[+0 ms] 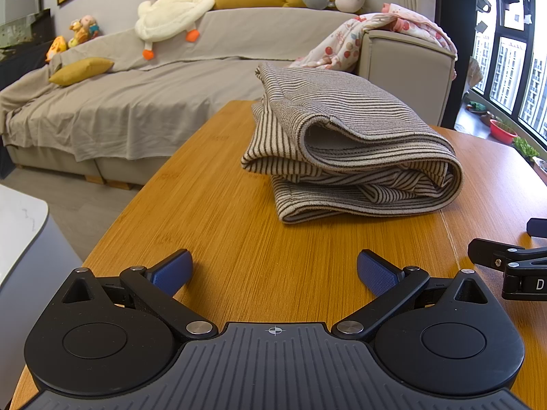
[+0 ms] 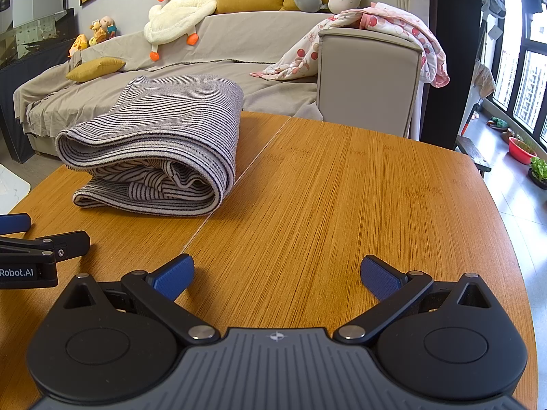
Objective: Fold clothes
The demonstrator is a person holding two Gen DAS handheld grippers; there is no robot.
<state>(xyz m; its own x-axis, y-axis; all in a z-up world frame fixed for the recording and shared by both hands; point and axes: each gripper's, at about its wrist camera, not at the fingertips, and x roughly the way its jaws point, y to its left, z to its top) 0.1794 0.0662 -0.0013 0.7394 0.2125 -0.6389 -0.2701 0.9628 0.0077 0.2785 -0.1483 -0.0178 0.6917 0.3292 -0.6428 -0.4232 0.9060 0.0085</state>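
Observation:
A grey and dark striped garment (image 1: 345, 143) lies folded in a thick bundle on the wooden table (image 1: 239, 212), ahead and slightly right in the left wrist view. In the right wrist view the same striped garment (image 2: 160, 143) sits ahead to the left. My left gripper (image 1: 273, 270) is open low over the table, well short of the bundle, with nothing between its blue pads. My right gripper (image 2: 277, 273) is also open and holds nothing, to the right of the garment over the wooden table (image 2: 342, 188). Each gripper shows at the edge of the other's view.
A grey covered sofa (image 1: 119, 102) with yellow cushions, a plush goose (image 1: 171, 10) and a floral blanket (image 2: 393, 30) stands behind the table. Its armrest (image 2: 369, 78) is close to the table's far edge. Windows and plant pots are at the right.

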